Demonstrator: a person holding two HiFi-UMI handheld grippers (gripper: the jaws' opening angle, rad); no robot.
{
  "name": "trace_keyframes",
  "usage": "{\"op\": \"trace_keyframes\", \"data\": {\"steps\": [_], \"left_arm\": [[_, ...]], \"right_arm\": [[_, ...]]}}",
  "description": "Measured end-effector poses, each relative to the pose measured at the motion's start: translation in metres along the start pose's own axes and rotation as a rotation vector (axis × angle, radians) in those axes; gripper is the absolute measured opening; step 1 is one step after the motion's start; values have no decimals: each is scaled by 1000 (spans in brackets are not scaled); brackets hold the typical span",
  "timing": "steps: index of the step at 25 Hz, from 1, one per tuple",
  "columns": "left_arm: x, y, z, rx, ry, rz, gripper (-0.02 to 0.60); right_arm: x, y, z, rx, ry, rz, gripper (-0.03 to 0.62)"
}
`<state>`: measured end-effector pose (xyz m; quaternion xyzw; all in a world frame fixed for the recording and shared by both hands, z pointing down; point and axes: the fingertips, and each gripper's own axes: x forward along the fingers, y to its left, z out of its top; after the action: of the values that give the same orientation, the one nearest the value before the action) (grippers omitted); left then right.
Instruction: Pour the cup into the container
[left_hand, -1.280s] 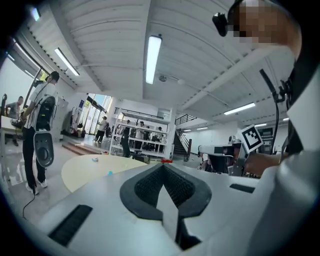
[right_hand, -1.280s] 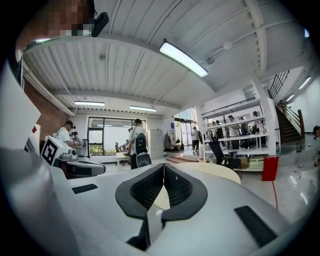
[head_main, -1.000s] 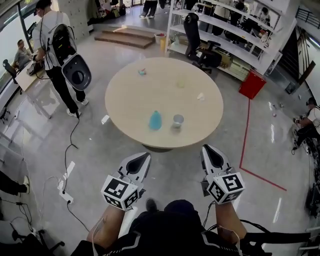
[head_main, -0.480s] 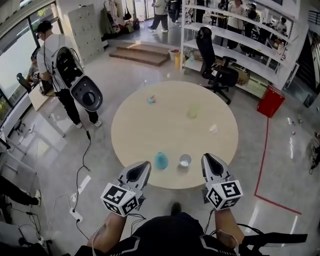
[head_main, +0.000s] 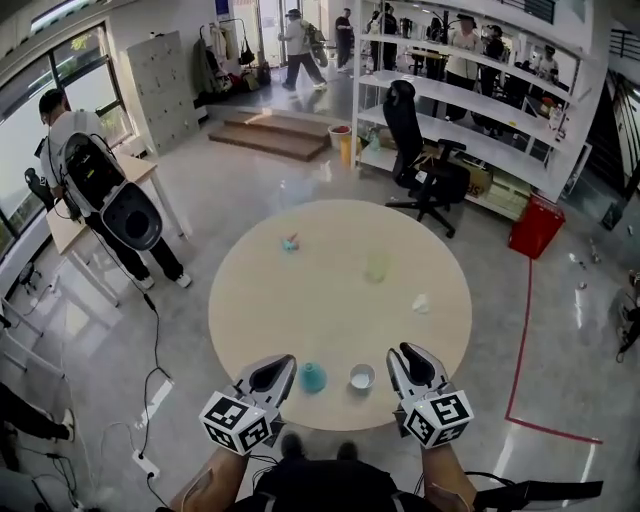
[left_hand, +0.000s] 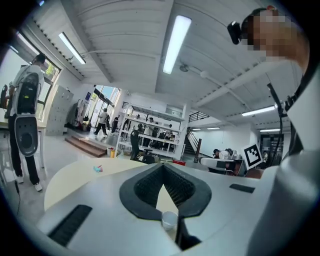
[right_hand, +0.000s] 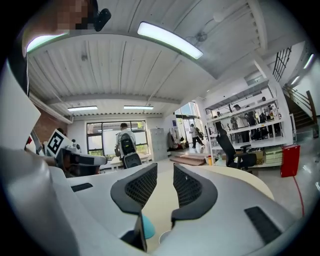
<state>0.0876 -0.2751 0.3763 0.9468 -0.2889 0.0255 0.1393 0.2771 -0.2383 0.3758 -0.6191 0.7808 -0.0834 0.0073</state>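
Note:
On the round beige table (head_main: 330, 310), near its front edge, a blue cup (head_main: 312, 377) stands just left of a small white round container (head_main: 361, 377). My left gripper (head_main: 283, 362) is at the table edge left of the blue cup, shut and empty. In the left gripper view, the left gripper (left_hand: 162, 170) has the white container (left_hand: 169, 219) below its joined pads. My right gripper (head_main: 406, 353) hangs right of the container. Its jaws have just been opening, with a narrow gap and nothing between them. The right gripper view shows the right gripper (right_hand: 165, 176) above the blue cup (right_hand: 148, 226).
Farther back on the table are a pale green cup (head_main: 376, 268), a small pink-and-teal item (head_main: 291, 242) and a small white object (head_main: 421, 304). A person with a backpack (head_main: 95, 185) stands at the left beside a desk. An office chair (head_main: 420, 160), shelves and a red bin (head_main: 535, 226) lie beyond.
The view has closed in on the table, and both grippers have reached its front edge, flanking the cup and container. The right jaws have parted slightly. The left gripper stays shut.

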Motion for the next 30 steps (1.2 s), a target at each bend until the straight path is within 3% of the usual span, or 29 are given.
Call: {"op": "trace_keyframes", "data": {"steps": [5,6,10,13,15,20,30], "left_arm": [[6,35,-3,9,-7,50,-5],[6,42,-11,-4,17,53,34],[10,64,-60,-35,147,47,91],[13,70,-92,-44,186,28,121],[14,77,-113,-50,203,29,123],[16,96,-166,-111,301,72,144],[26,118,-239,-106,450,79,144]], "right_arm": [[15,0,-9,-9,15,3,123],[15,1,-16,-1,29,6,144],[16,2,-66,52,125,3,202],[13,-3,-105,68,197,-2,285],[14,-6,-131,82,245,-3,308],[14,-12,-186,91,343,-3,327],[26,-11,-261,64,443,10,328]]}}
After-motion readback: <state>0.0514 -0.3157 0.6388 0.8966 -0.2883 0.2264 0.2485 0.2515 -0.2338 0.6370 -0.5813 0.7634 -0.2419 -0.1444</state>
